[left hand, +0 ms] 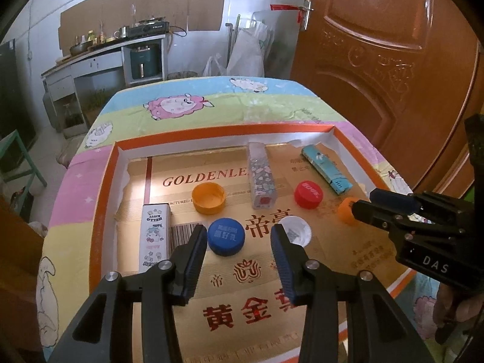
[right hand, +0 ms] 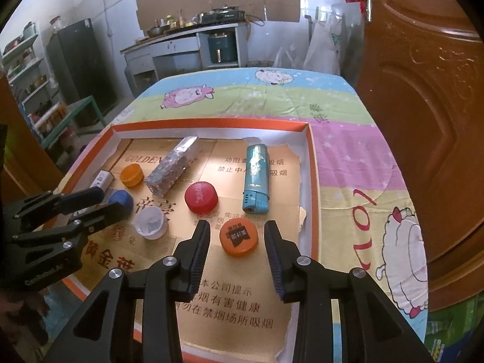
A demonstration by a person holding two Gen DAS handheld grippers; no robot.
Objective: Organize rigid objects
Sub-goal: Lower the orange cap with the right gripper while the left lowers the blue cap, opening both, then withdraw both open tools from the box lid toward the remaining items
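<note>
An orange-rimmed tray (left hand: 103,181) lined with gold card holds caps and lighters. My left gripper (left hand: 237,233) is open, low over the tray, with a blue cap (left hand: 226,236) by its left finger and a white cap (left hand: 298,232) behind its right finger. An upturned orange cap (left hand: 208,197), a red cap (left hand: 308,194), a floral lighter (left hand: 260,177), a teal lighter (left hand: 326,169) and a white Hello Kitty lighter (left hand: 155,236) lie around. My right gripper (right hand: 237,231) is open around a printed orange cap (right hand: 239,236).
The tray (right hand: 313,181) sits on a table with a cartoon sheep cloth (right hand: 348,139). A brown door (right hand: 423,90) stands close on the right. A kitchen counter (left hand: 106,51) and a green stool (left hand: 18,163) are beyond the table.
</note>
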